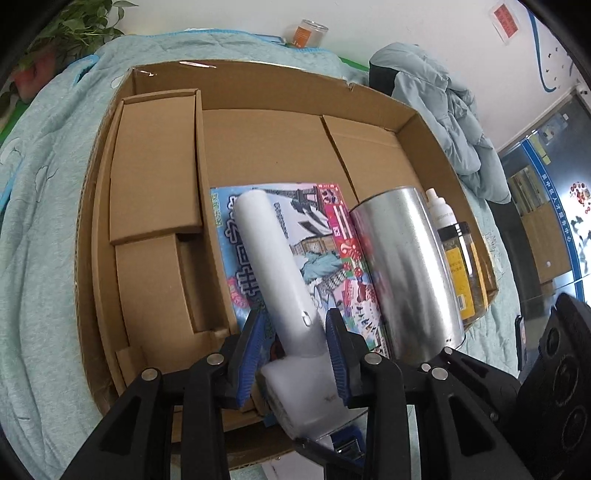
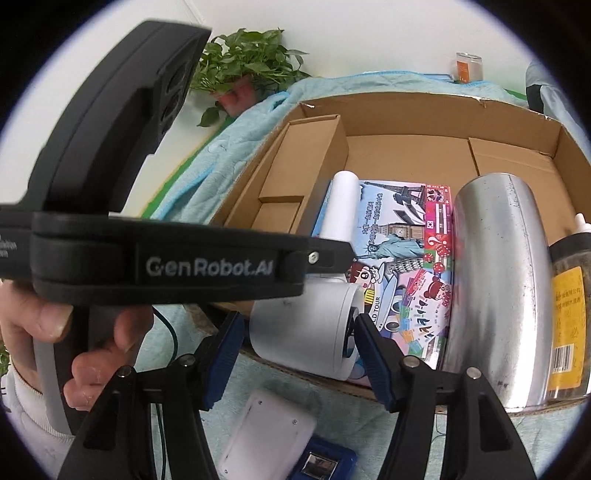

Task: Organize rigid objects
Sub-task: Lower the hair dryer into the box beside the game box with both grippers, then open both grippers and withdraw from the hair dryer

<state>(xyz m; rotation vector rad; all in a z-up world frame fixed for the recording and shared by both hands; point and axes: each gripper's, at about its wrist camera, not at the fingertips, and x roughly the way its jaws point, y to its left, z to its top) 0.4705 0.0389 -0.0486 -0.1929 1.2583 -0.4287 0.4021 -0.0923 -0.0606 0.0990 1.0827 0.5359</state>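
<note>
Surface: pale blue quilted blanket (image 1: 40, 236) spread under a large open brown cardboard box (image 1: 258, 85); a crumpled light blue jacket (image 1: 443, 110) lies beside the box's far right corner.
Room: white wall behind; green leafy potted plant (image 2: 251, 59) at the far left; clear glass jar with orange label (image 1: 308, 33) behind the box.
Box contents: smaller brown cardboard cartons (image 1: 155, 166) along its left side; colourful illustrated board-game box (image 2: 406, 273) flat on the floor; shiny silver metal cylinder (image 1: 406, 266) lying just right of it; white spray bottle (image 1: 437, 210) and amber jar with black lid and yellow label (image 1: 461, 273) against the right wall.
Writing: "GenRobot.AI" on the left gripper's body, right wrist view; "LD TOUR" on the game box; other print too small to read.
Task object: white hair dryer (image 1: 273, 258), handle lying over the game box, barrel at the box's near edge.
Left gripper (image 1: 295, 339): blue-padded fingers close on either side of the dryer's handle; whether they press it, cannot tell.
Left hand (image 2: 55, 332): bare, wrapped round the gripper's handle.
Right gripper (image 2: 295, 358): jaws wide apart, flanking the dryer's barrel end, gripping nothing.
Foreground: white and blue device (image 2: 266, 435) on the blanket.
</note>
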